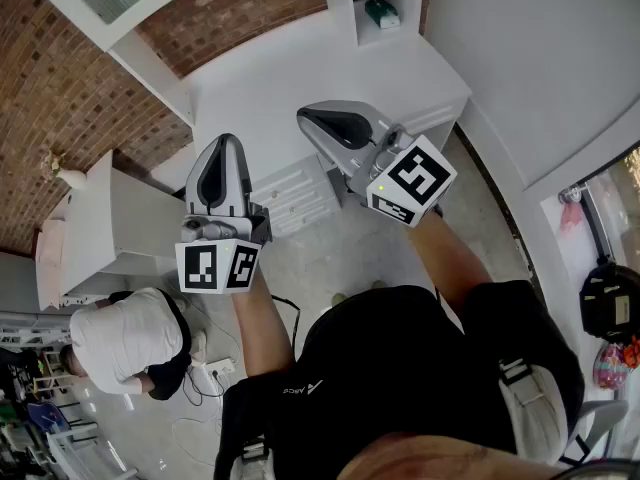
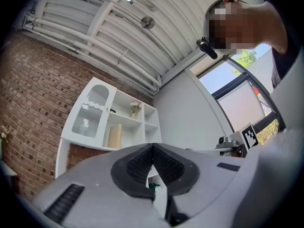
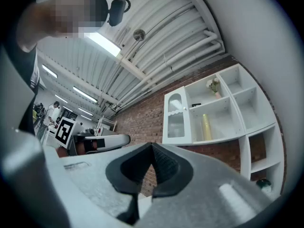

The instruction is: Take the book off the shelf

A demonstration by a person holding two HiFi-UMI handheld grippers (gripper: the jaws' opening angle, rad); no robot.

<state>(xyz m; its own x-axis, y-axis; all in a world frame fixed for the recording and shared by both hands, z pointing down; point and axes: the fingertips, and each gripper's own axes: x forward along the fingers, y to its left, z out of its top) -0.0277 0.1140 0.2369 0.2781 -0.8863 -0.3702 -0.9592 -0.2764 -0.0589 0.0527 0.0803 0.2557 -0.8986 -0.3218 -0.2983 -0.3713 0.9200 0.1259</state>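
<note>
A pale yellow book [image 2: 114, 137] stands upright in the middle compartment of the white wall shelf [image 2: 90, 146]. The right gripper view shows the book [image 3: 206, 127] from the other side, far from both grippers. Held up in front of the person, my left gripper [image 1: 225, 146] has its jaws shut with nothing between them, the tips [image 2: 153, 147] meeting. My right gripper [image 1: 312, 118] is beside it, also shut and empty, with its tips [image 3: 152, 148] touching. Neither gripper touches the shelf.
A small vase of flowers [image 2: 135, 108] stands in the upper compartment. To the left of the book is a glass cabinet door [image 2: 88, 115]. A green object [image 1: 382, 13] lies in a lower compartment. A person in a white shirt [image 1: 125, 343] crouches on the floor behind me.
</note>
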